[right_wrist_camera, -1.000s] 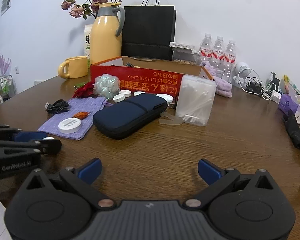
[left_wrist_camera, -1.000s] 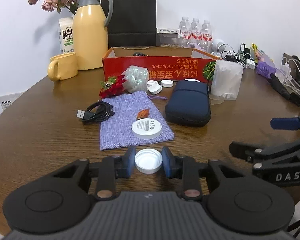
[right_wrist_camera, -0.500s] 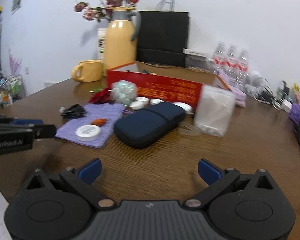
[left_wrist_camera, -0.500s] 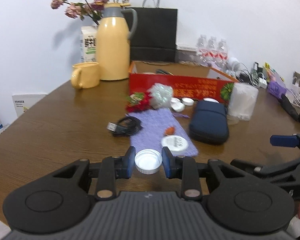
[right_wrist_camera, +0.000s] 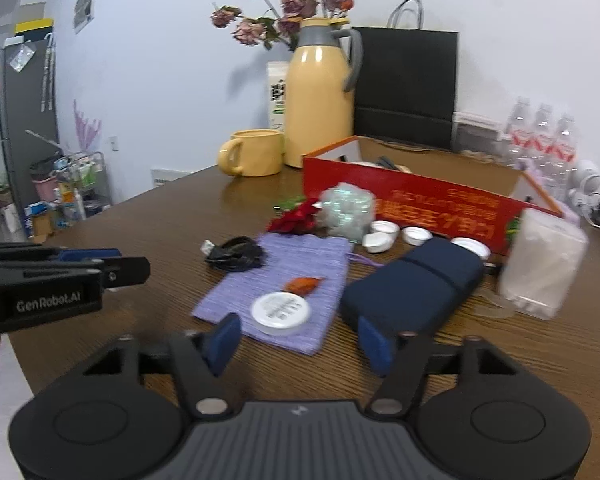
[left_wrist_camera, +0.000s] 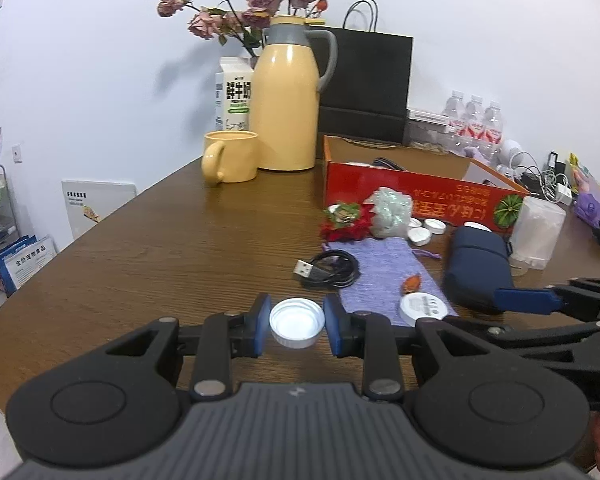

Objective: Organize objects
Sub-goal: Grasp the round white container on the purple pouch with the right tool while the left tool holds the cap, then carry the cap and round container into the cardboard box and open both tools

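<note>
My left gripper [left_wrist_camera: 297,322] is shut on a white bottle cap [left_wrist_camera: 297,323] and holds it above the wooden table [left_wrist_camera: 160,256]. My right gripper [right_wrist_camera: 300,340] is open and empty, just in front of a white round disc [right_wrist_camera: 280,313] that lies on a purple cloth pouch [right_wrist_camera: 296,268]. An orange wrapped candy [right_wrist_camera: 303,284] also lies on the pouch. A black USB cable [right_wrist_camera: 236,258], a navy zip case [right_wrist_camera: 416,284] and several white caps [right_wrist_camera: 396,235] lie nearby. The red cardboard box [right_wrist_camera: 420,200] stands open behind them.
A yellow thermos [left_wrist_camera: 286,96], yellow mug [left_wrist_camera: 230,156], milk carton [left_wrist_camera: 233,96] and black paper bag [left_wrist_camera: 368,88] stand at the back. A clear plastic box [right_wrist_camera: 540,264], red flower [right_wrist_camera: 296,218] and crumpled wrap [right_wrist_camera: 346,208] sit near the box. Water bottles [left_wrist_camera: 476,120] and cables [left_wrist_camera: 540,176] are at right.
Both grippers have swung left and back from the objects; the left still holds the cap. The right gripper's fingers have closed partway and now point at the white disc.
</note>
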Demonstrator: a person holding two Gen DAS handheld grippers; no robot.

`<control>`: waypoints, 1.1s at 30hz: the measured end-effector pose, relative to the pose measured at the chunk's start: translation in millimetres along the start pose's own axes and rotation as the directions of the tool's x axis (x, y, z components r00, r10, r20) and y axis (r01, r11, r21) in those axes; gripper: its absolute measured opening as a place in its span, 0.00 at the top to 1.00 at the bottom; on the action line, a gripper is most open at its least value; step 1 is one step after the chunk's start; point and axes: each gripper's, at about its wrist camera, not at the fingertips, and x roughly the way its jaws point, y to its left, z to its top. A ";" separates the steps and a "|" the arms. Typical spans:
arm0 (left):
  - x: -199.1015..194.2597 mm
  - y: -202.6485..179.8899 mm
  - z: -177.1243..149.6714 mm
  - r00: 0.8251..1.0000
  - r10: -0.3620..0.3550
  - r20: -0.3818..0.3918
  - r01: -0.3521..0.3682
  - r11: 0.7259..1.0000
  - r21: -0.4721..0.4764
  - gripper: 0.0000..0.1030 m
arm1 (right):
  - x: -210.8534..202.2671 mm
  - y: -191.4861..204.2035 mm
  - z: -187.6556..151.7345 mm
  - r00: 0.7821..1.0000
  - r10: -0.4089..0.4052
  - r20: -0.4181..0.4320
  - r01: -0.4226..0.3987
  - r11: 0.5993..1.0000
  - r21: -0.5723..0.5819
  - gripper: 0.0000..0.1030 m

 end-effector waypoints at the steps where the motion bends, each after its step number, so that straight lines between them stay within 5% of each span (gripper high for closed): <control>1: -0.2 1.2 0.0 1.000 0.003 0.000 -0.003 1.000 -0.002 0.72 | 3.5 2.0 2.6 1.000 0.011 -0.002 -0.011 1.000 -0.003 0.48; 15: 1.1 9.7 0.3 1.000 0.005 -0.005 -0.005 1.000 -0.017 0.72 | 43.9 11.8 14.0 0.997 -0.008 -0.083 0.009 1.000 0.010 0.63; 33: 0.1 -29.8 46.8 0.993 -0.083 0.083 0.082 0.997 0.012 0.72 | -3.1 -10.7 32.7 0.992 -0.034 0.119 0.032 0.999 0.022 0.63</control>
